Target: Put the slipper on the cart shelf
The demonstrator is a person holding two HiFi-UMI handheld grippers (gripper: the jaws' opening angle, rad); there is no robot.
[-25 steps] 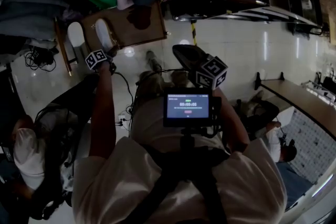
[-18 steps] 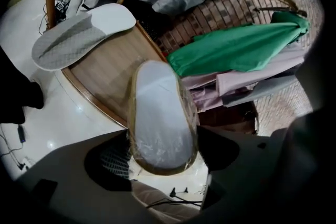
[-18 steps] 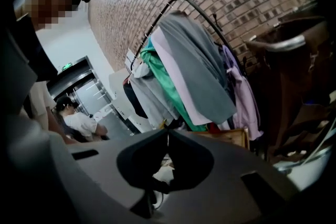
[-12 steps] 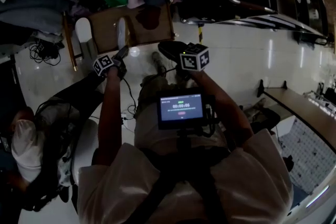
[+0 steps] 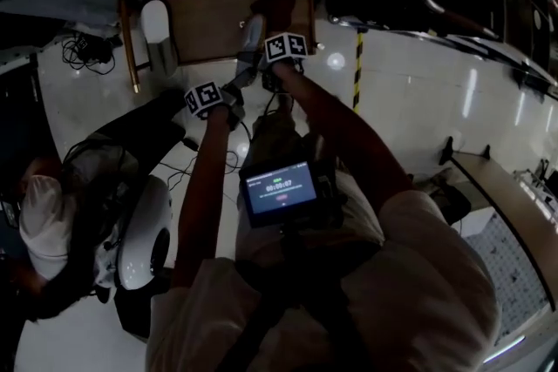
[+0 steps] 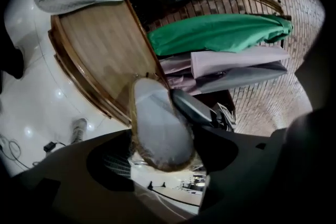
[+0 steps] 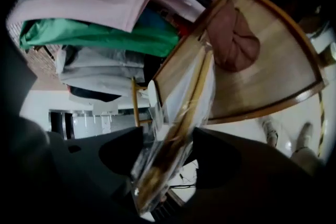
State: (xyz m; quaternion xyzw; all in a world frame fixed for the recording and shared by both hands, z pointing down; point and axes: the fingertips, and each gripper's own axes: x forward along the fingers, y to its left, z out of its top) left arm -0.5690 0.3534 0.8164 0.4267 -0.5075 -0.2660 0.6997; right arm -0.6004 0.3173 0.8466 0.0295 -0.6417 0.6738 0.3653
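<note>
A grey slipper (image 5: 253, 35) hangs sole-out over the front edge of the wooden cart shelf (image 5: 205, 22). My left gripper (image 5: 237, 81) is shut on it; in the left gripper view the slipper (image 6: 157, 123) fills the gap between the jaws (image 6: 163, 157). From the right, my right gripper (image 5: 267, 68) reaches the same slipper. Its jaws are opening, and the slipper (image 7: 178, 113) stands edge-on between them (image 7: 168, 160) with room on both sides. A second, white slipper (image 5: 155, 22) lies at the shelf's left end.
A reddish-brown cloth (image 7: 233, 34) lies on the shelf (image 7: 273, 71). Green (image 6: 215, 34), pink and grey clothes hang beyond it. A person in a white cap (image 5: 39, 222) sits at the left by a white device (image 5: 144, 231). A striped pole (image 5: 356, 70) stands on the glossy floor.
Both grippers have moved forward to the shelf and closer together. The grey slipper now sits at the shelf's front edge between them, and the right gripper is on it.
</note>
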